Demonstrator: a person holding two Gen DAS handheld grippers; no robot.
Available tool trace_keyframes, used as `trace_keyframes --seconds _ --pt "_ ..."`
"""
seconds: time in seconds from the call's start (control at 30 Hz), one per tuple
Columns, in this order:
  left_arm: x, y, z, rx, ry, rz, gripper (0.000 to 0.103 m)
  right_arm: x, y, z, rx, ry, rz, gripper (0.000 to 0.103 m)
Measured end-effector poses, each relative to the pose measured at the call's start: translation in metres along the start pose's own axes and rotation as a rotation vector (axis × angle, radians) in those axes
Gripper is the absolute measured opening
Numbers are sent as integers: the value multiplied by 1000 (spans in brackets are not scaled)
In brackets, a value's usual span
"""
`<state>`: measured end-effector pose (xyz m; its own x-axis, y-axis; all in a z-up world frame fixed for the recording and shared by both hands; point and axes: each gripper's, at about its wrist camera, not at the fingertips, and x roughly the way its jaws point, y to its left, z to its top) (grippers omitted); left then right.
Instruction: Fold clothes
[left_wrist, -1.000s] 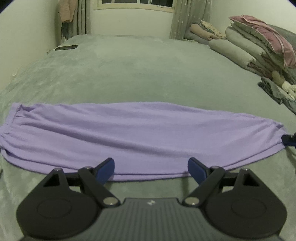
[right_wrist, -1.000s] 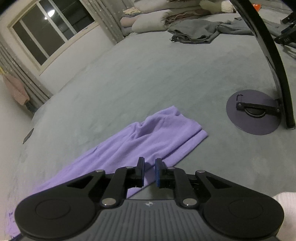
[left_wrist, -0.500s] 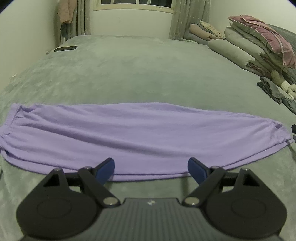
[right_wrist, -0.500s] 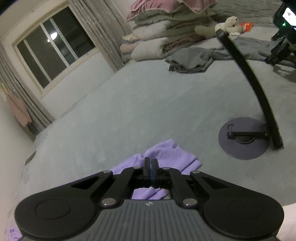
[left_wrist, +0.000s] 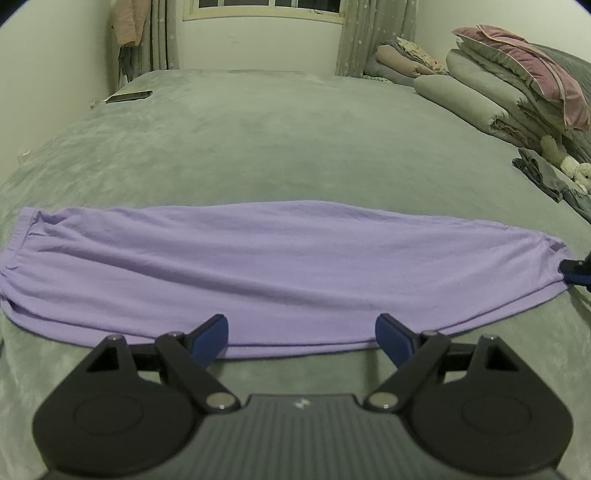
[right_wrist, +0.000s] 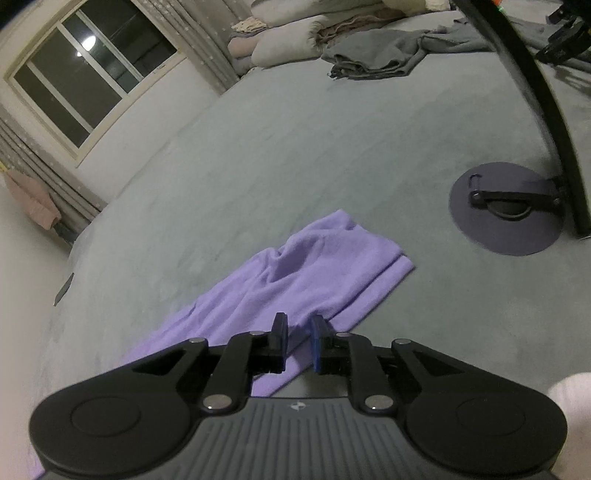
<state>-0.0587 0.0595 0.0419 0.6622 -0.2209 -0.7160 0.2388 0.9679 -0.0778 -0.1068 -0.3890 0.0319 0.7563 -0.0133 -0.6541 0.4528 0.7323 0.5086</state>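
— Two tools, what are they doing?
— Left tool (left_wrist: 301, 338) is hanging spread wide at lower centre, over the trousers' (left_wrist: 258, 266) near edge on the bed (left_wrist: 277, 129). Right tool (right_wrist: 298, 341) is sitting slightly parted over the cuff (right_wrist: 325, 266), gripping nothing.
— Step?
— Seemingly lining up a fold; next, pinch the cuff.
— Writing?
— None readable.
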Motion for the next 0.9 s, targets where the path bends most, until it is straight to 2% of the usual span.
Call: trace_keyframes --seconds 0.1,0.13,0.17,0.43,0.63,0.7,0.77,0.87,0.9 --pt "-1 0 0 1 -2 0 87 2 1 0 1 -11 -7 14" --pt "-1 0 0 1 -2 -1 87 1 2 -1 -6 -22 -12 11" --pt "-2 0 0 3 -2 -3 87 0 3 -1 -13 -36 -15 3" --pt "-8 -17 -4 93 -7 -65 95 -30 3 -2 -37 -136 27 3" --pt "-6 -23 -7 121 5 -75 96 -42 7 2 -44 -197 -11 3" --pt "-6 -22 -7 113 7 -76 96 -38 7 5 -59 -162 -6 3" --pt "-6 -22 -7 110 7 -74 96 -25 5 4 -74 -76 25 3" --pt "-6 -24 -7 112 6 -72 96 -12 1 2 -18 14 41 6" --pt "-6 -25 -8 113 6 -71 96 -9 1 2 -6 31 38 14"
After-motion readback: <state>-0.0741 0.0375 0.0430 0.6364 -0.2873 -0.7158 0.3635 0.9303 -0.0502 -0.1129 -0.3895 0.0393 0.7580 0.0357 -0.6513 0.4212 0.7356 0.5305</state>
